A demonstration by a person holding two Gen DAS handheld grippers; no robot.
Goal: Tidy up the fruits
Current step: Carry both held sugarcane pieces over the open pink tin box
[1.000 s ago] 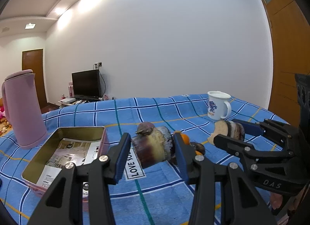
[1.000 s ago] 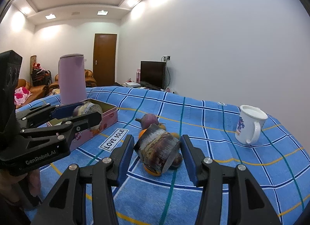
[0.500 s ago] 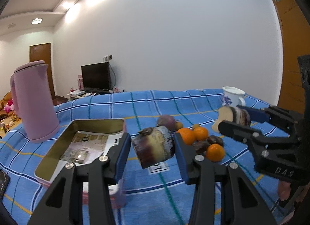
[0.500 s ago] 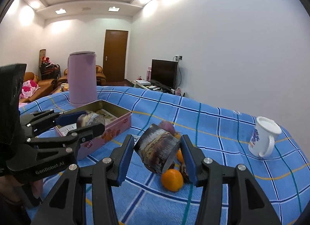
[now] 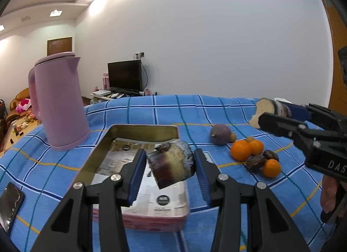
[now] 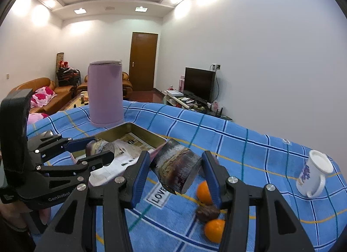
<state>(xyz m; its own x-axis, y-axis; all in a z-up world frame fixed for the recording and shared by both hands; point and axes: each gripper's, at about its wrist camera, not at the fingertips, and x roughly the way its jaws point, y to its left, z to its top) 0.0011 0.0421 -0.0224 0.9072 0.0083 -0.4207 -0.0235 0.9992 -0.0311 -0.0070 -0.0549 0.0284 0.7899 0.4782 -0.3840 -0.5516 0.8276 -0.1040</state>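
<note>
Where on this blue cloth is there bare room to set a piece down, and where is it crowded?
Bare: the tin, only paper lining its floor, and the cloth between the fruit pile and the mug. Crowded: the fruit pile beside the tin, and the strip between the tin and the pink jug.

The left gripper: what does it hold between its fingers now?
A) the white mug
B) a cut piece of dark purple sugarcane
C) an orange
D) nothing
B: the left gripper is shut on a cut piece of dark purple sugarcane, held above the open tin box; the oranges lie on the blue checked cloth.
</note>
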